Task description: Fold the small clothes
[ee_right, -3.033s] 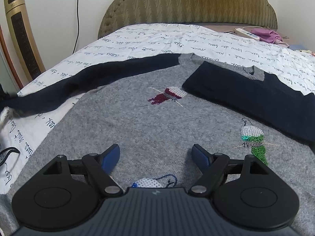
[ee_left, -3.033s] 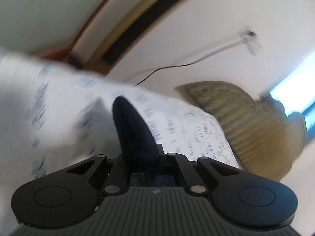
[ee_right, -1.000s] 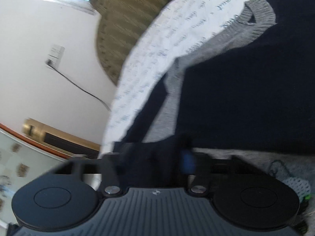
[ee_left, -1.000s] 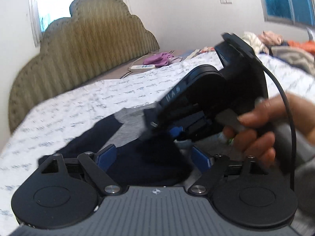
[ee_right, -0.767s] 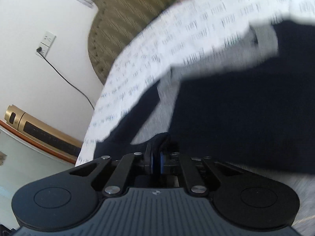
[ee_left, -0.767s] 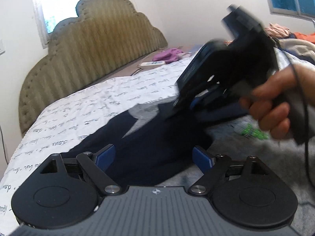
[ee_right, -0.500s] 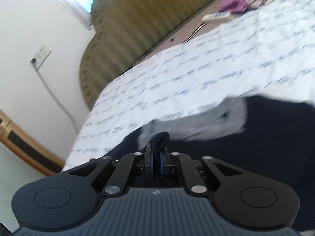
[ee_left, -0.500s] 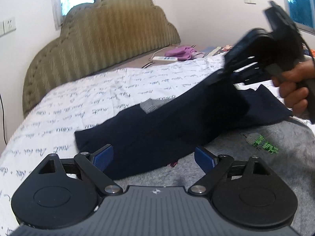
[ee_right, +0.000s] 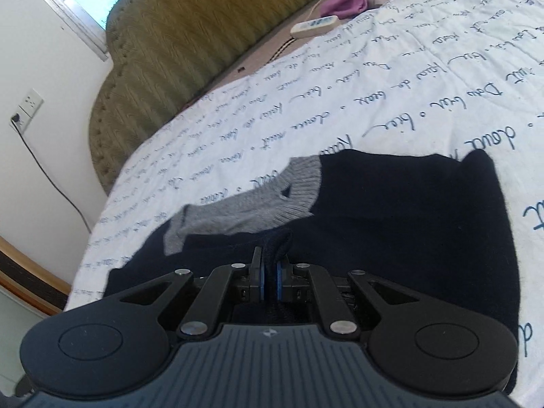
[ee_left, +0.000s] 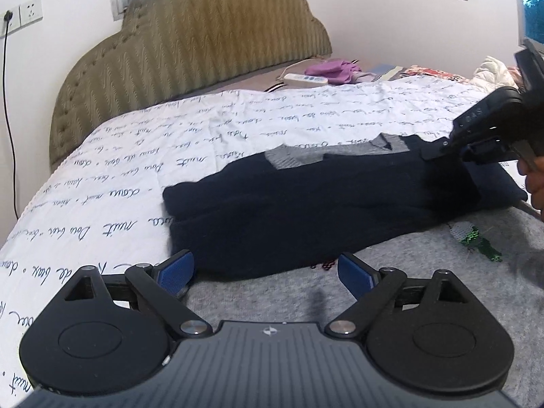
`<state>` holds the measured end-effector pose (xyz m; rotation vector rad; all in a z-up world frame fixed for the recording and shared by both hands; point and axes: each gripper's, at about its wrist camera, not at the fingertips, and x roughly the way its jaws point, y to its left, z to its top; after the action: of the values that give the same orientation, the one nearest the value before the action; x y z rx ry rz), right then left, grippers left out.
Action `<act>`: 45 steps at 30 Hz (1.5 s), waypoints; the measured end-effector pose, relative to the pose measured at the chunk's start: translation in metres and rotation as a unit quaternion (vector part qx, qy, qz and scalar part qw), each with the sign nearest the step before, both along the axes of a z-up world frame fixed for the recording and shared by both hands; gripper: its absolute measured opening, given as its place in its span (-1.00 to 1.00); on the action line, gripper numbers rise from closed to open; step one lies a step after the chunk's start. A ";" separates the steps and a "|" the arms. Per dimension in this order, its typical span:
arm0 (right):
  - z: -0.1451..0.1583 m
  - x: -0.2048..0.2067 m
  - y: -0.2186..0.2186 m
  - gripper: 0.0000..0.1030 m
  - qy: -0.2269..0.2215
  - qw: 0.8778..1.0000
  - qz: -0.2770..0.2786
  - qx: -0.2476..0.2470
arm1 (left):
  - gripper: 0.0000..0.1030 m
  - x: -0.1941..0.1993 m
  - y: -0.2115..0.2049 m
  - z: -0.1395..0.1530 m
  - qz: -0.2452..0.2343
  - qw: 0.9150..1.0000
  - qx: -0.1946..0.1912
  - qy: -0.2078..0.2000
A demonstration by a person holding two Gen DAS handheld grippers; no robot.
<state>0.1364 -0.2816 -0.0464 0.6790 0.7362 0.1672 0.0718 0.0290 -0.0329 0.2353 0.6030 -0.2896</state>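
While the right tongs pinch a fold of dark navy sleeve, the left tongs hang wide open, empty, above the grey knit sweater. Sweater lies flat on the white script-printed bedspread; padded olive headboard behind.

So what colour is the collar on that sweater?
The collar is grey, against navy sleeves; clearest in the right wrist view.
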 end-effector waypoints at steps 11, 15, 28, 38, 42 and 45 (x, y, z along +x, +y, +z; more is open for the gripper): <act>0.004 -0.010 0.005 -0.62 0.017 0.995 -0.043 -0.083 | 0.83 -0.005 0.017 0.003 0.026 0.998 -0.031 0.052; 0.020 -0.040 0.025 -0.16 -0.026 0.987 -0.038 -0.157 | 0.88 -0.016 0.025 0.000 0.030 0.996 -0.043 0.067; 0.008 -0.114 0.045 0.30 -0.013 0.988 -0.023 -0.151 | 0.87 -0.083 0.070 0.002 0.071 0.992 -0.065 0.076; 0.000 -0.203 0.042 0.31 -0.014 0.988 -0.037 -0.148 | 0.87 -0.134 0.083 -0.001 0.085 0.983 -0.140 0.089; -0.001 -0.234 0.036 0.31 -0.015 0.986 -0.050 -0.161 | 0.87 -0.140 0.066 -0.003 0.076 0.989 -0.117 0.049; 0.000 -0.260 0.038 0.36 -0.039 0.969 -0.091 -0.228 | 0.87 -0.141 0.058 -0.005 0.096 0.991 -0.087 0.019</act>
<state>-0.1233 -0.2436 -0.0466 0.2955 0.6044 -0.1416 -0.0695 0.0866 -0.0380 0.0031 0.6290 -0.1598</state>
